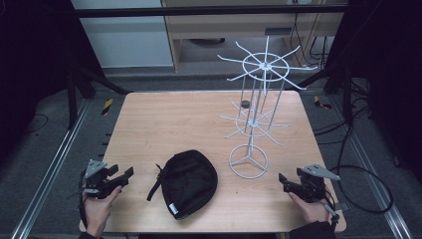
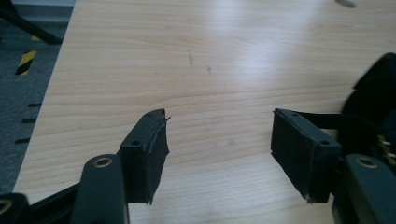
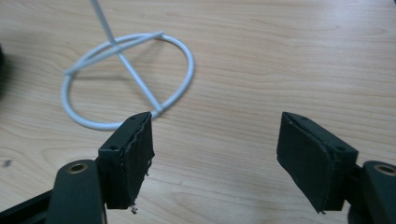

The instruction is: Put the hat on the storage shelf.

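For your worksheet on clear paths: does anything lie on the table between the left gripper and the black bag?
Nothing visible does. The left gripper, jaws open, faces the black bag across bare wooden table. The white wire rack stands on the bag's far side.

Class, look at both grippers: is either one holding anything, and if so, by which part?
Nothing is held. The left gripper and right gripper both stand open over bare table, beside the black bag.

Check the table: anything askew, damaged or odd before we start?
Nothing serious. The white wire rack stands upright on its ring base, the black bag lies flat near the table's front edge. Both grippers, left and right, are open and hold nothing. One small flaw: the left gripper's pad looks frayed along its edge.
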`<state>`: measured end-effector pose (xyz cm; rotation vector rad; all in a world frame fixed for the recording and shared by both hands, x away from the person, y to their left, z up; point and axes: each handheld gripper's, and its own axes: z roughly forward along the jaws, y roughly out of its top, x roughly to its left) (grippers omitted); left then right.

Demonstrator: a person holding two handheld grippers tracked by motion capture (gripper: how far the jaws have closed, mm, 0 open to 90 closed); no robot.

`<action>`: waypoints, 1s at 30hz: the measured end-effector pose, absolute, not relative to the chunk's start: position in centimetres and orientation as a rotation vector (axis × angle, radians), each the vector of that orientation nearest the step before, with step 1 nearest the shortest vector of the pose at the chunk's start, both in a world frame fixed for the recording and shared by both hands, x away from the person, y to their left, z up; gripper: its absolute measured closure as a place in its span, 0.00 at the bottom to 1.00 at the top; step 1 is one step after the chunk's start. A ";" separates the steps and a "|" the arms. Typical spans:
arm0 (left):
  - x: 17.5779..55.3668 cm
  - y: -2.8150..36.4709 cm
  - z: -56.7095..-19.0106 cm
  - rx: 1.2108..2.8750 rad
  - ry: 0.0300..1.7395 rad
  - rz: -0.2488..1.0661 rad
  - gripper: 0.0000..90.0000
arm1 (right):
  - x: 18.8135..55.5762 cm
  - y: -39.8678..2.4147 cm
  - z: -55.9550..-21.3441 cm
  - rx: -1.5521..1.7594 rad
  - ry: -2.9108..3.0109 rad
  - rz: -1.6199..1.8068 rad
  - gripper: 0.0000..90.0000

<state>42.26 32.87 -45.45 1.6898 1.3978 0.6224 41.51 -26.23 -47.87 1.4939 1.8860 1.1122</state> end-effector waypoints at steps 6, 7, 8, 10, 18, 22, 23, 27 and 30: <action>40.8 32.0 -44.1 1.691 1.323 0.597 0.43 | 40.8 -24.9 -47.2 1.474 1.919 1.180 0.37; 40.8 32.0 -44.1 1.691 1.323 0.597 0.44 | 40.8 -24.9 -47.2 1.474 1.919 1.180 0.37; 40.6 31.8 -43.9 1.699 1.303 0.578 0.45 | 40.6 -24.1 -47.1 1.453 1.946 1.194 0.39; 40.4 31.4 -43.7 1.699 1.284 0.555 0.46 | 40.4 -23.5 -47.0 1.431 1.967 1.195 0.40; 39.7 30.0 -42.7 1.706 1.195 0.497 0.57 | 40.3 -20.2 -46.6 1.338 2.062 1.248 0.42; 39.5 29.1 -42.6 1.728 1.176 0.503 0.59 | 40.4 -18.7 -46.6 1.314 2.101 1.296 0.43; 39.4 28.8 -42.6 1.733 1.175 0.511 0.60 | 40.4 -18.4 -46.5 1.309 2.105 1.305 0.43; 39.3 27.8 -42.6 1.762 1.159 0.511 0.61 | 40.6 -16.5 -46.4 1.269 2.126 1.317 0.44; 39.1 26.8 -42.6 1.789 1.140 0.508 0.63 | 40.9 -15.0 -46.3 1.238 2.154 1.333 0.45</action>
